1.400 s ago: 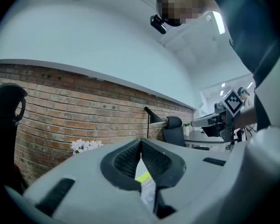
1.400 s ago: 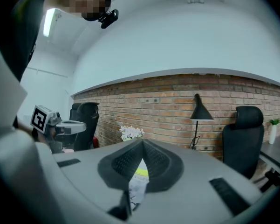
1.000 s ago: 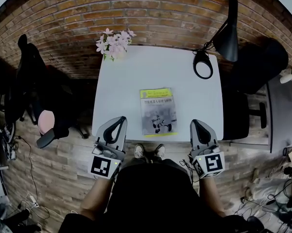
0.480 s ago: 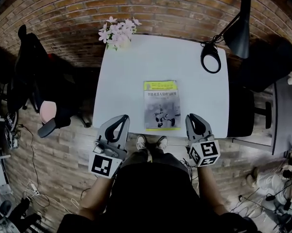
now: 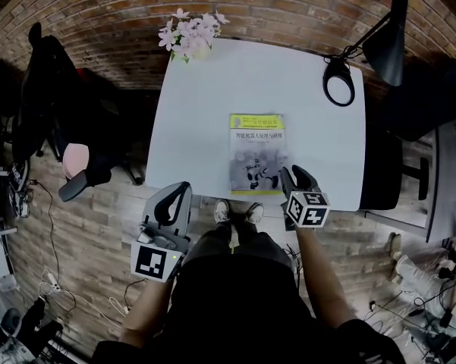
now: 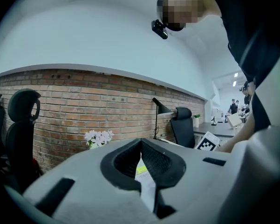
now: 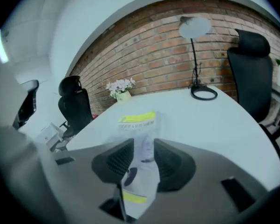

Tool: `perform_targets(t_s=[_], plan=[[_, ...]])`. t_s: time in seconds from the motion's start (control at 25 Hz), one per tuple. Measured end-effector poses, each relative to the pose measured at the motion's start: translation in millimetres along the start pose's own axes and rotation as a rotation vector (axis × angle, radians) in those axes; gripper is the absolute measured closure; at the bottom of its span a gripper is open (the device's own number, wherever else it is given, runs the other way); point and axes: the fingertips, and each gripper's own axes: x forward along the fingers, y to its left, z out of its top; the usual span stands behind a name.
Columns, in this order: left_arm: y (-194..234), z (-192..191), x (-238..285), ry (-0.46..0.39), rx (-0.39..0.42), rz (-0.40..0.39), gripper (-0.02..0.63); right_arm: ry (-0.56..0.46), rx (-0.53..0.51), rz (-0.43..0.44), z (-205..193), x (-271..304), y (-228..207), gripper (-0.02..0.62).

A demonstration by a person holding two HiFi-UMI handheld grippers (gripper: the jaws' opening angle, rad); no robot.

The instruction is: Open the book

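Two changes: right gripper [image 5: 297, 174] dropped to near right corner of book [image 5: 258, 154]; jaws just been opening, now apart, nothing pinched (cover shows through gap). Book closed, flat near front edge of white table [image 5: 205, 89]. Left gripper [image 5: 177, 189] closed, empty, off table. Likely lining up on cover edge.

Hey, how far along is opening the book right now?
Done: nothing yet; the book lies closed on the white table. In hand: the right gripper is at its near right corner, fingers just opening, gripping nothing. The left gripper hangs off the table, shut. Left: catch the cover and swing it open.
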Motion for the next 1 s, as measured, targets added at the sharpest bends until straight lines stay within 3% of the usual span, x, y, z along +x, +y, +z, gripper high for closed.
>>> perform_targets(t_s=[0.12,0.32,0.52,0.64,1.0], plan=[[2,-3,-8,0.008,-0.007,0.017,0.581,0.062,0.032,-0.042,-19,13,-13,0.44],[9,-6,-17,0.012,-0.02,0.037,0.581,0.157,0.121,-0.039,-47,27,-16,0.422],[5,-9,-18,0.022,-0.03,0.021,0.581,0.126,0.138,-0.059,-39,21,-16,0.511],[7,-12,-18,0.023,-0.041,0.018,0.581,0.094,0.157,-0.007,-30,16,-9,0.548],[8,-16,-10,0.021,-0.064,0.01,0.581,0.063,0.184,0.134,-14,9,8,0.569]])
